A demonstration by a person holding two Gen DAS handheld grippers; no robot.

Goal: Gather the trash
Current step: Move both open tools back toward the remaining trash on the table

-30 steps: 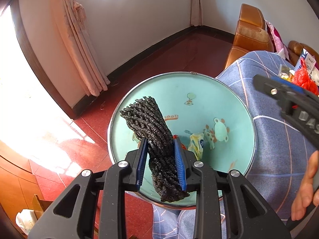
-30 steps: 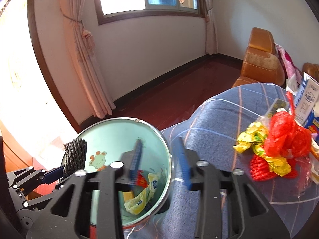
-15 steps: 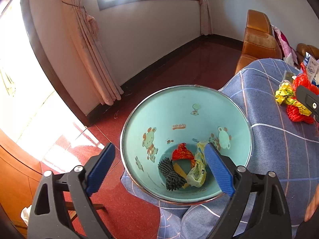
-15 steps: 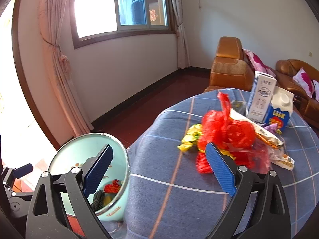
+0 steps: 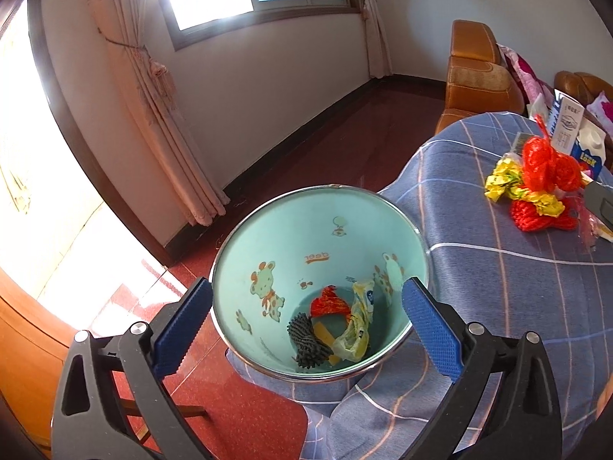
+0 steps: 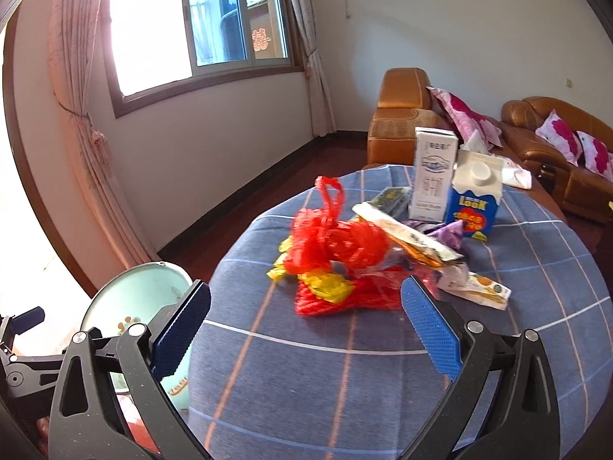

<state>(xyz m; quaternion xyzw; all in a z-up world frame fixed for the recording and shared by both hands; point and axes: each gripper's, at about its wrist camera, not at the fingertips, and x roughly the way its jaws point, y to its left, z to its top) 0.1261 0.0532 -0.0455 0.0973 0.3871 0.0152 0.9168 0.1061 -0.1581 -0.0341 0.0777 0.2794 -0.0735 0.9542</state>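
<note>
A mint-green bin point(image 5: 268, 237) with cartoon animals stands beside the round table. In it lie a black foam net point(image 5: 306, 341), a red wrapper point(image 5: 329, 303) and a yellow wrapper point(image 5: 356, 329). My left gripper point(image 5: 306, 329) is open and empty above the bin. My right gripper point(image 6: 306, 329) is open and empty above the table, facing a pile of trash: a red plastic bag point(image 6: 337, 241), a red net point(image 6: 337, 299), yellow wrappers point(image 6: 325, 285) and a snack packet point(image 6: 406, 235). The bin shows at the lower left of the right wrist view point(image 6: 138, 287).
The table has a blue checked cloth point(image 6: 383, 383). A white carton point(image 6: 433, 176) and a blue milk carton point(image 6: 475, 203) stand at its far side. Orange leather sofas point(image 6: 402, 115) with pink pillows are behind. The floor is red tile point(image 5: 237, 414).
My left gripper opened and dropped the black foam net into the bin, then pulled back. My right gripper opened and swung from the bin toward the trash pile on the table.
</note>
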